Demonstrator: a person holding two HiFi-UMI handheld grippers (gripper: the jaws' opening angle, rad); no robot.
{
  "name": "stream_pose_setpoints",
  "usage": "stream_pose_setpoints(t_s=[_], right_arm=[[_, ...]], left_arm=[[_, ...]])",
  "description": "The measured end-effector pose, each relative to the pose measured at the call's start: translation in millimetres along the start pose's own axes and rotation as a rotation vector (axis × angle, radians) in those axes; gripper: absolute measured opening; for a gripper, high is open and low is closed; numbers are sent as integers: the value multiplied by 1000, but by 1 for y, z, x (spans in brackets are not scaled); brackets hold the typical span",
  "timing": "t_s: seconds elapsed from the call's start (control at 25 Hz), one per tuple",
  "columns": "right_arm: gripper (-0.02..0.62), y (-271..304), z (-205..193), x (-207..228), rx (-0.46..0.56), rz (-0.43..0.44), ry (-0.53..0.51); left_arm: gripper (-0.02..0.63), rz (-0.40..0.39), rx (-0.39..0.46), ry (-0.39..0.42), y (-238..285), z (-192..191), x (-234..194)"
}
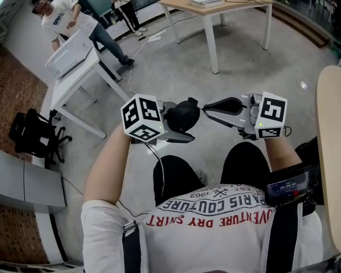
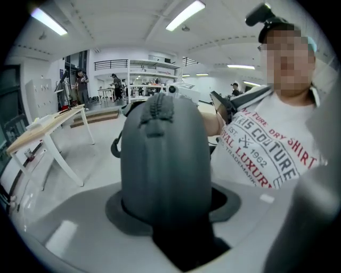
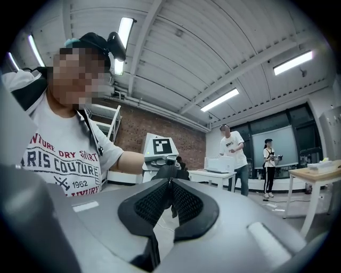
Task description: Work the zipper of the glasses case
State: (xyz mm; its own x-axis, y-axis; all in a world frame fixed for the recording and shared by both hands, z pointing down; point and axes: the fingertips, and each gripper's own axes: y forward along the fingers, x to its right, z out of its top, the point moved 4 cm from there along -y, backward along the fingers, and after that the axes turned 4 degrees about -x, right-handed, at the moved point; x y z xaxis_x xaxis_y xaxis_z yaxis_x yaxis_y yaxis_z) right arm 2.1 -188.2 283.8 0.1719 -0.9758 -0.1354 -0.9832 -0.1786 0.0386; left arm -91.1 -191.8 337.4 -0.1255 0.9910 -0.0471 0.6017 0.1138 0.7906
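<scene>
A dark grey glasses case (image 1: 185, 114) is held in the air over the person's lap, end-on in my left gripper (image 1: 180, 127). In the left gripper view the case (image 2: 165, 160) fills the middle, with its zipper (image 2: 158, 114) running up the top and the jaws of the left gripper (image 2: 169, 209) shut round its near end. My right gripper (image 1: 204, 109) comes in from the right with its tips against the case's end. In the right gripper view the ribbed pads (image 3: 154, 201) of the right gripper (image 3: 170, 184) meet, and a small dark zipper pull (image 3: 173, 209) hangs between them.
A white table (image 1: 80, 80) with a white box (image 1: 68, 53) stands at the back left, with a person beside it. A black chair (image 1: 32, 133) is at the left, a wooden-topped table (image 1: 213, 10) is behind, and a pale tabletop edge (image 1: 327, 149) is at the right.
</scene>
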Motion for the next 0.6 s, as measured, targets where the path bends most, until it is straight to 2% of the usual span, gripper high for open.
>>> stream_pose_setpoints(t_s=[0.44,0.6], right_arm=[[20,-4,5,2,15,-13,-2],[20,-5,6,3,22,-18,-1]], left_arm=[[247,-87,300,-112,-7,20,0],[247,-103,363,-139,-7,24,1]])
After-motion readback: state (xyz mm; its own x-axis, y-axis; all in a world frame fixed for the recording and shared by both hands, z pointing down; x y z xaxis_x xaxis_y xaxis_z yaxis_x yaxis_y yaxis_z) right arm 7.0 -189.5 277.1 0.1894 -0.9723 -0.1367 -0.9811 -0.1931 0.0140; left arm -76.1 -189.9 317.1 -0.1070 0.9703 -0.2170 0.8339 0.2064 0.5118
